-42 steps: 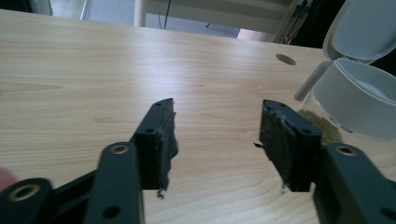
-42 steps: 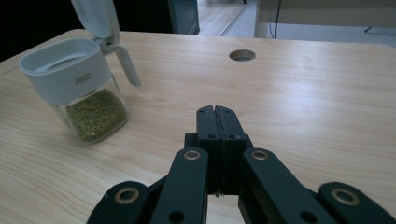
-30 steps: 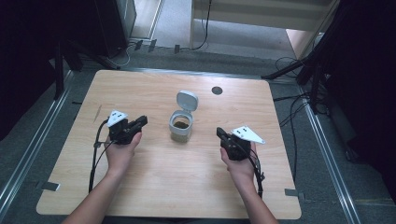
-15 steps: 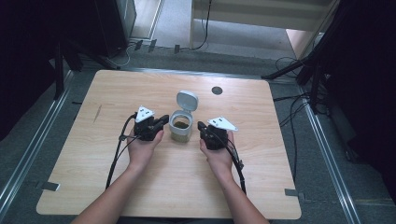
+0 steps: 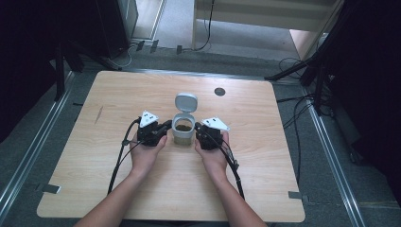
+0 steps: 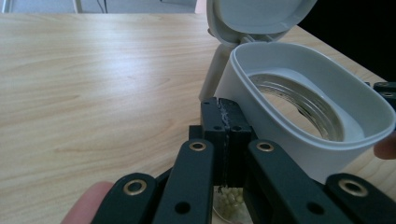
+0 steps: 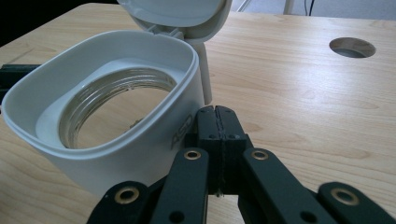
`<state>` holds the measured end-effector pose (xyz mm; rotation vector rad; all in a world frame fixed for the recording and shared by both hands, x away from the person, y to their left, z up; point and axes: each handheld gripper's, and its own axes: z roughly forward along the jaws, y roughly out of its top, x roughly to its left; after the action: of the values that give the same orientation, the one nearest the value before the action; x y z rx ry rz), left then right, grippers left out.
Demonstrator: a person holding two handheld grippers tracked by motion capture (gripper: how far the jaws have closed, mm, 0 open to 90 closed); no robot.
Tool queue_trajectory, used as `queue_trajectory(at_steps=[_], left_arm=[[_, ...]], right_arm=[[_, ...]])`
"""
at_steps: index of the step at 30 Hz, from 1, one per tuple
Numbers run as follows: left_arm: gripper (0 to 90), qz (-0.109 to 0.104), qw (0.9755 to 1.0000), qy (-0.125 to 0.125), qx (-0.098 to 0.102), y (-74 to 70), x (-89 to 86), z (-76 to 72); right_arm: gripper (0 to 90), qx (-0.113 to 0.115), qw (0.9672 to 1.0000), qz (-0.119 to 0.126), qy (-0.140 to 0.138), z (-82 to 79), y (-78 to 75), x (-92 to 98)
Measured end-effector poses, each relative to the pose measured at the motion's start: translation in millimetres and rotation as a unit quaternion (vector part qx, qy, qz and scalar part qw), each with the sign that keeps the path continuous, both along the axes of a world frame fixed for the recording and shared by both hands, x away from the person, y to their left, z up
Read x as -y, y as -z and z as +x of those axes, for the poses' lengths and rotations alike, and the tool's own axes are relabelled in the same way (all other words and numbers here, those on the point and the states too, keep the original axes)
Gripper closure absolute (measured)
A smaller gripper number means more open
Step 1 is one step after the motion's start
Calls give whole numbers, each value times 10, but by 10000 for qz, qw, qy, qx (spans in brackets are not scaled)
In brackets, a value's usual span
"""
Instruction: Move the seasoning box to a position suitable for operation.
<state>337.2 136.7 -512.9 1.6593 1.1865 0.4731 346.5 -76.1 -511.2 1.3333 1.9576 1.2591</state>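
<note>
Pale wood covers the table, which stands on grey floor with dark equipment and cables around its far edge; a round hole sits in the top toward the far side. Near the middle of the table stands a grey jar with its hinged lid flipped up and back, away from the person. Something brownish lies inside the jar, and a glass inner rim shows within the grey collar in the gripper views.

Left gripper is just beside the jar's left side, its tip at or against the wall, and its fingers are pressed together with nothing between them. Right gripper is just beside the jar's right side, its fingers likewise closed flat on each other, holding nothing. Each hand wraps its gripper from below, forearms coming in from the near edge.
</note>
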Motion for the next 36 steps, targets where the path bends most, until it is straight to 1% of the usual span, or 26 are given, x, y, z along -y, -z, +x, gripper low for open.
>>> queue_trajectory(at_steps=[1,3,6,7,10,11,12,13,14,15,16,17,18,19,20,21,22,24,25,26,27,28,29,32,33,36], left_arm=[[900,-15,10000,-36,-6,3,-6,-44],[900,-44,10000,-62,-3,8,-10,-64],[900,-72,9999,-83,-4,14,-27,-121],[900,-67,9999,-111,-2,13,-31,-158],[900,-59,9999,-104,9,12,-33,-189],[900,-61,10000,-35,21,14,-56,-209],[863,-61,10000,-35,21,14,-56,-209],[863,-60,9999,-90,52,17,-76,-222],[690,-228,9996,-145,83,33,-157,-249],[617,-207,9994,-231,117,44,-194,-268],[543,-207,9994,-231,117,44,-194,-268],[464,-101,9991,-385,160,53,-239,-304],[413,-29,9985,-479,251,70,-331,-363],[367,32,9981,-547,275,77,-394,-405],[328,11,9978,-606,283,86,-470,-448],[296,11,9978,-606,283,86,-470,-448],[279,-79,9968,-749,268,106,-653,-535],[261,-75,9954,-916,266,131,-844,-625],[242,-3,9944,-1021,256,143,-935,-672],[228,-3,9944,-1021,256,143,-935,-672],[223,36,9928,-1183,208,180,-1098,-773],[217,36,9928,-1183,208,180,-1098,-773],[212,122,9914,-1289,201,215,-1238,-882],[211,224,9903,-1362,135,235,-1424,-1005],[211,224,9903,-1362,135,235,-1424,-1005],[211,366,9887,-1449,133,241,-1589,-1107]], right_arm=[[900,-2,10000,2,-35,-5,-1,2],[900,23,10000,7,-89,-10,0,4],[900,-11,9998,75,-179,-57,4,1],[900,-10,9998,67,-207,-68,4,1],[900,-10,9996,72,-266,-84,5,5],[900,-14,9994,66,-349,-86,-1,16],[900,-5,9993,73,-372,-86,-9,23],[900,-5,9993,73,-372,-86,-9,23],[900,53,9993,64,-371,-79,-44,45],[900,80,9993,64,-371,-65,-65,64],[900,80,9993,64,-371,-65,-65,64],[900,116,9994,78,-331,-11,-116,110],[900,114,9994,88,-299,12,-133,127],[900,109,9995,123,-286,50,-153,149],[900,79,9995,147,-284,88,-175,169],[900,79,9995,147,-284,88,-175,169],[900,57,9993,190,-306,158,-220,199],[900,78,9994,170,-298,214,-259,207],[900,88,9994,166,-305,238,-276,206],[900,88,9994,166,-305,238,-276,206],[900,134,9993,160,-315,278,-307,199],[900,134,9993,160,-315,278,-307,199],[900,138,9993,179,-294,306,-340,189],[900,186,9992,163,-304,337,-384,177],[900,186,9992,163,-304,337,-384,177],[900,212,9992,175,-302,372,-424,180]])
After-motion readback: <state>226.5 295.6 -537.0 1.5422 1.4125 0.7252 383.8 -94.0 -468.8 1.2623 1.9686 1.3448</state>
